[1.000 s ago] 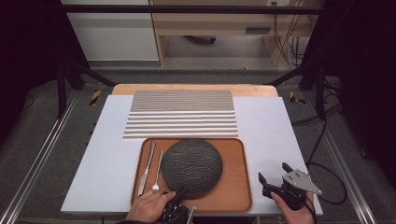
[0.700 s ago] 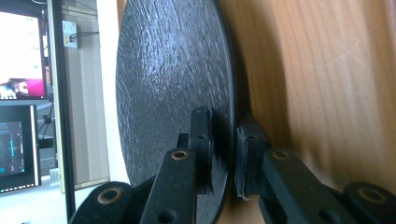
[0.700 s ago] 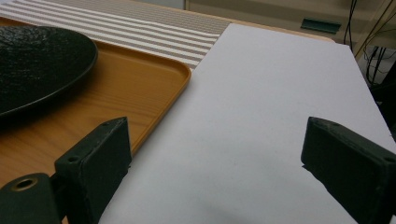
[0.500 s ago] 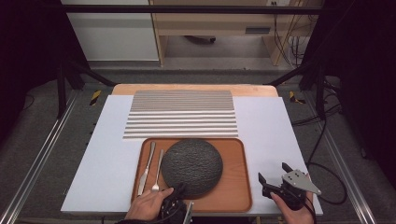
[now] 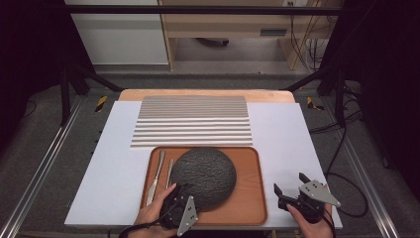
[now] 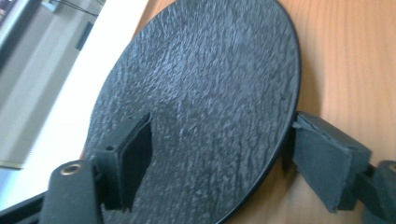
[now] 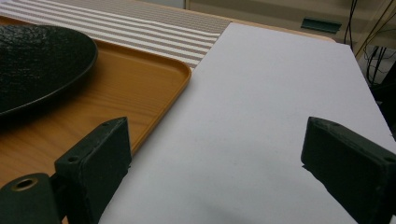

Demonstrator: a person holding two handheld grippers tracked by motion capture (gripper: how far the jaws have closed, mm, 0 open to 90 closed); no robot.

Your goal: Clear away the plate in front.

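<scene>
A dark, rough-textured round plate (image 5: 205, 173) (image 6: 201, 93) lies on a brown wooden tray (image 5: 247, 198) (image 6: 355, 70). My left gripper (image 5: 181, 191) (image 6: 224, 158) is at the plate's near-left rim. Its jaws have just been opening and now stand apart, with the rim between them and neither pad pressing on it. One pad hovers over the plate's top; the other sits beside its edge. My right gripper (image 5: 289, 184) (image 7: 219, 154) rests open over the white mat (image 7: 271, 93), right of the tray (image 7: 140, 84), with nothing between its jaws.
Two metal utensils (image 5: 158, 171) lie on the tray's left side beside the plate. A striped placemat (image 5: 193, 121) lies behind the tray on the white mat (image 5: 119, 163). Cables trail from both grippers at the table's near edge.
The left gripper's jaws have spread apart at the plate's rim and the hand has shifted slightly. The plate lies where it was. The right gripper has not moved.
</scene>
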